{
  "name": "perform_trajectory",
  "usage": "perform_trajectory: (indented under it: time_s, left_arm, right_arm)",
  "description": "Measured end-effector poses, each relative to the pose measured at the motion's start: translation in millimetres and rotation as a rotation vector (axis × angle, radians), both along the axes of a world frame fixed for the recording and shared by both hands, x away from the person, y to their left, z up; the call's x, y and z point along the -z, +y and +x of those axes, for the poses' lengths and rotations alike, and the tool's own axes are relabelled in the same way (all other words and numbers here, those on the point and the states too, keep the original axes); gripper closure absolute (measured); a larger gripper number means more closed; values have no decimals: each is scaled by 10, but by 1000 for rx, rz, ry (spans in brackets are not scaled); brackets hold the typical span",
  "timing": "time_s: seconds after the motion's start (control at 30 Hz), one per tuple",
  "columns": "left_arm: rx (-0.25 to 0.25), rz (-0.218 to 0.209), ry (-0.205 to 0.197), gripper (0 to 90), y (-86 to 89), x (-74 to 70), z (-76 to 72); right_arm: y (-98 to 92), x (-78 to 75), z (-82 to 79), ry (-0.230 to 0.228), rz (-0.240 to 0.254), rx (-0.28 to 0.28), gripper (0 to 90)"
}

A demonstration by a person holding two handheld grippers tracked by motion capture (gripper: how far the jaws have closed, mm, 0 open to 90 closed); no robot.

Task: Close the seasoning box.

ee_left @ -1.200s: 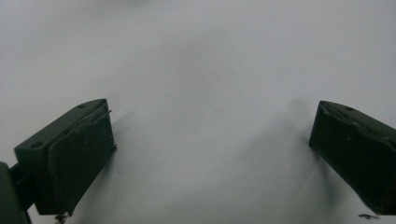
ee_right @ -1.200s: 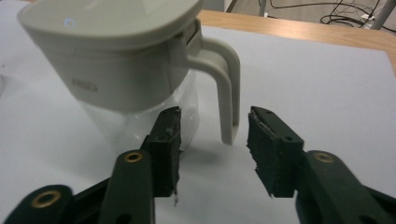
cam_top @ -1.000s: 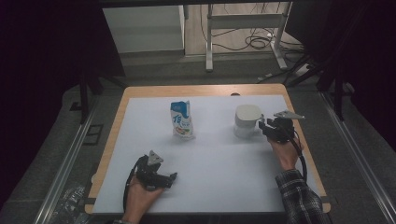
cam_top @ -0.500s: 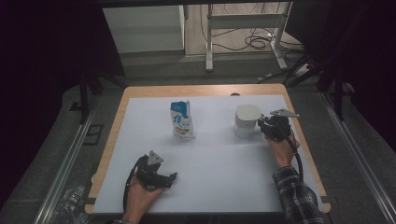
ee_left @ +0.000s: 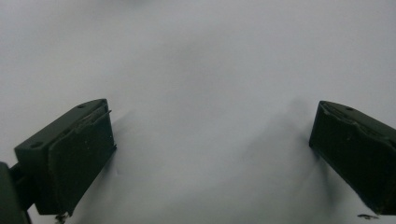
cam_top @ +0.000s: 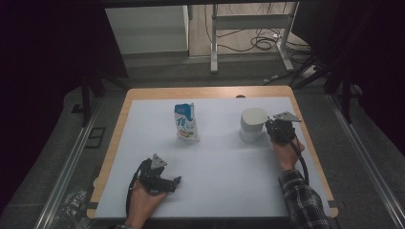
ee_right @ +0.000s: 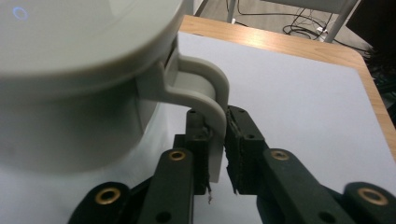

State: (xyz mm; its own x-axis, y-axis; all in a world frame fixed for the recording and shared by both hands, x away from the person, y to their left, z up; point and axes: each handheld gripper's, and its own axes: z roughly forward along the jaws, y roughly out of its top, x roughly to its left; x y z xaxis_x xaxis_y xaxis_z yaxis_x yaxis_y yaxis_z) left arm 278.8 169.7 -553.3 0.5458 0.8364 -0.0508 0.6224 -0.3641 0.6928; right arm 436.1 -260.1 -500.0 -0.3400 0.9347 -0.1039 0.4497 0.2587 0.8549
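Right gripper view, fingers [ee_right: 215, 154] just closing on mug handle [ee_right: 205, 93]

The carton [cam_top: 186, 122] stands on the worktop [cam_top: 215, 162] left of the mug [cam_top: 251, 125], well apart; the right gripper [cam_top: 277, 130] is just right of the mug.

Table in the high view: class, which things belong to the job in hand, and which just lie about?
In the job:
- white lidded cup, by its handle
- right gripper, clamped on the handle

Lying about:
- blue-and-white carton
- left gripper, open, idle
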Motion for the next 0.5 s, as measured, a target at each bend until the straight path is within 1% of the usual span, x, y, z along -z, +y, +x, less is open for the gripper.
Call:
perform_trajectory:
  time_s: [0.03,0.13,0.23,0.33,0.5]
  left_arm:
    - [0,0,0,2,0,0,0]
    - [0,0,0,2,0,0,0]
    - [0,0,0,2,0,0,0]
    - [0,0,0,1,0,0,0]
    - [0,1,1,2,0,-1,0]
  right_arm:
    - [-3,2,4,1,16,-4,811]
    - [-7,-1,-5,5,21,-17,813]
    - [-21,-4,-13,7,44,-24,808]
    - [-20,-3,-18,6,55,-25,806]
    - [1,-21,-54,13,75,-44,802]
